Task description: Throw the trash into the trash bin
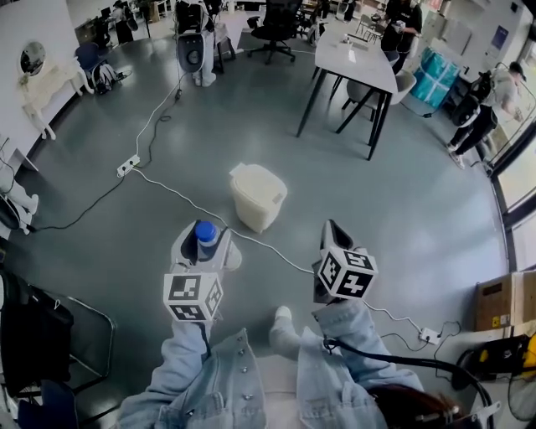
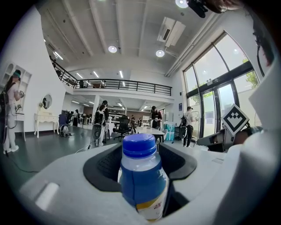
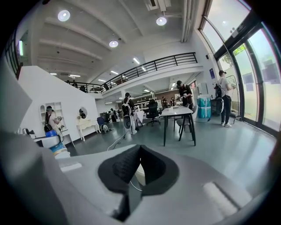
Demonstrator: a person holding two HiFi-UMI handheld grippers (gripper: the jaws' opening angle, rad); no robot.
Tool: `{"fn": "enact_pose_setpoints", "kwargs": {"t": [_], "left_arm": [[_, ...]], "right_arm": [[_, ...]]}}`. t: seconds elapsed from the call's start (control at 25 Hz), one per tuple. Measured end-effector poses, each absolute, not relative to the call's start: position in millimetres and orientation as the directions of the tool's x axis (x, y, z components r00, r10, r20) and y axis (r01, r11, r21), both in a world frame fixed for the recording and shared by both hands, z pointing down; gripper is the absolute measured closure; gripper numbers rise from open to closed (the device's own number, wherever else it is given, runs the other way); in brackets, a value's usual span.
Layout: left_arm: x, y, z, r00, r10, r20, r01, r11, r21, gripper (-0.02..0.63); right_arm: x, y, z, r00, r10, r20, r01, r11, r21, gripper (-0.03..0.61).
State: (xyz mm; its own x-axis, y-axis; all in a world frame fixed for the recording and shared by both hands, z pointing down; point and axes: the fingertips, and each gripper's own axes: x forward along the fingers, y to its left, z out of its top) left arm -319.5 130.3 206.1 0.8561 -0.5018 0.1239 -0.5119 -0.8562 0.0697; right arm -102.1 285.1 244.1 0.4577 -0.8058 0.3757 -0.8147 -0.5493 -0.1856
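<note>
A small bottle (image 1: 206,234) with a blue cap and blue label stands upright between the jaws of my left gripper (image 1: 203,245), which is shut on it. In the left gripper view the bottle (image 2: 141,176) fills the middle, and the left gripper (image 2: 140,154) has its black pads pressed on both sides of it. A cream trash bin (image 1: 257,197) with its lid on sits on the floor just ahead, between the two grippers. My right gripper (image 1: 333,230) is shut with nothing in it. In the right gripper view the right gripper (image 3: 139,153) has its jaws together, and a bit of the bin (image 3: 139,174) shows past them.
A white cable (image 1: 180,197) runs across the grey floor past the bin from a power strip (image 1: 127,165). A black-legged table (image 1: 356,54) and an office chair (image 1: 276,25) stand farther off. A black chair (image 1: 33,335) is at the left, a cardboard box (image 1: 505,302) at the right, and people (image 1: 481,100) at the far right.
</note>
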Motion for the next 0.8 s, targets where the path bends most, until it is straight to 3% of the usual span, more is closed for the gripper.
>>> {"fn": "enact_pose_setpoints", "kwargs": {"t": [0.36, 0.8], "left_arm": [[-223, 112, 212, 0.831, -0.535, 0.153, -0.548, -0.834, 0.063, 0.341], [-178, 92, 228, 0.795, -0.579, 0.184, -0.595, -0.802, 0.047, 0.341]], "right_arm": [[2, 258, 260, 0.404, -0.819, 0.407, -0.832, -0.514, -0.208, 0.575], [54, 223, 290, 0.321, -0.827, 0.461, -0.86, -0.459, -0.225, 0.575]]}}
